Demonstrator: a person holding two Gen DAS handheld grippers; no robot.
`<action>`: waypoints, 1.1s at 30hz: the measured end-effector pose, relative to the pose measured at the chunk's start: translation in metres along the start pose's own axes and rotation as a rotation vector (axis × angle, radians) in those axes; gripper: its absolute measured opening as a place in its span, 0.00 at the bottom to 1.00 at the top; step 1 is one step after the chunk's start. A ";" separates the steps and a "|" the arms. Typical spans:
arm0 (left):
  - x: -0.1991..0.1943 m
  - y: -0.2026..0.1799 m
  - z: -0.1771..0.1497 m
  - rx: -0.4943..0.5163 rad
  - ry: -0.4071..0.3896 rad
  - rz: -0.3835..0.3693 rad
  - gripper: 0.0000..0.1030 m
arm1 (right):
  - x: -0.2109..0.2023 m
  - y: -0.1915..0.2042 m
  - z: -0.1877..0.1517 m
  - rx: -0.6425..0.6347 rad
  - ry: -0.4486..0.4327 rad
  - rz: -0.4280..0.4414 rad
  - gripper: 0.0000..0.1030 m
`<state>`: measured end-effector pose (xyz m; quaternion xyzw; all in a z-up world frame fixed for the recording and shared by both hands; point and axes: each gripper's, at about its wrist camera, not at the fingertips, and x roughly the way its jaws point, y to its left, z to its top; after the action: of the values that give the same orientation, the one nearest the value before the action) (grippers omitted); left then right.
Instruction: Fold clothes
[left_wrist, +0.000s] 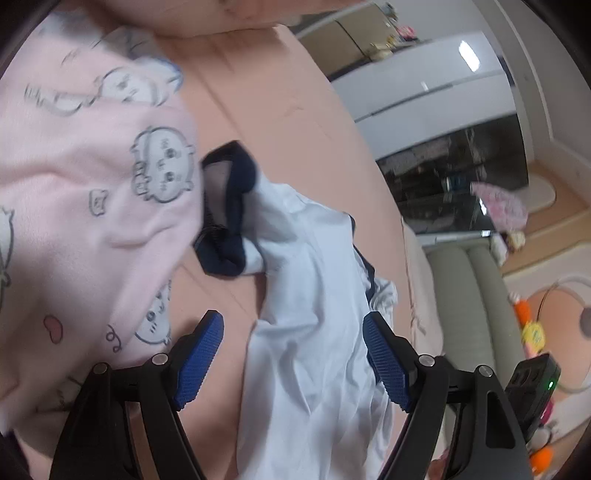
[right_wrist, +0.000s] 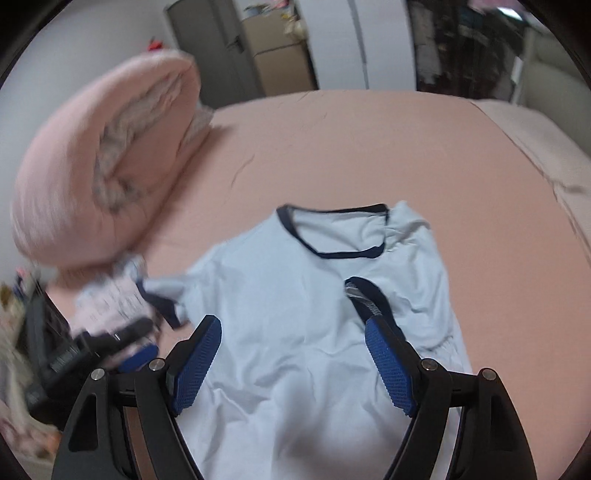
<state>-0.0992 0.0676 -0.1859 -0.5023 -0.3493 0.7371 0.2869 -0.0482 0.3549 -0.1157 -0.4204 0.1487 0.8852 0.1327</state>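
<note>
A light blue T-shirt with a navy collar lies crumpled on the pink bed sheet, neck hole facing away. My right gripper hangs above its chest, open, with nothing pinched between the blue pads. In the left wrist view the same T-shirt runs under my left gripper, which is also open and holds nothing. A pink garment with cartoon cat prints lies bunched just left of it and overlaps the shirt's navy trim. In the right wrist view my left gripper shows as a blur beside that pink garment.
A rolled pink quilt sits at the bed's far left corner. The bed's edge drops to a grey-green padded mat and a floor with toys. A white wardrobe and a door stand beyond.
</note>
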 end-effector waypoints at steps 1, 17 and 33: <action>0.001 0.003 0.001 -0.010 -0.009 -0.010 0.75 | 0.005 0.005 0.000 -0.026 0.005 -0.003 0.78; 0.023 0.011 0.042 -0.099 -0.038 0.044 0.75 | 0.025 0.038 -0.009 -0.199 -0.021 -0.053 0.78; 0.040 -0.015 0.048 0.097 0.035 0.146 0.54 | 0.039 0.078 -0.046 -0.478 -0.098 -0.190 0.78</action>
<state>-0.1565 0.0963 -0.1833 -0.5249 -0.2706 0.7631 0.2626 -0.0680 0.2697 -0.1621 -0.4087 -0.1115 0.8979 0.1194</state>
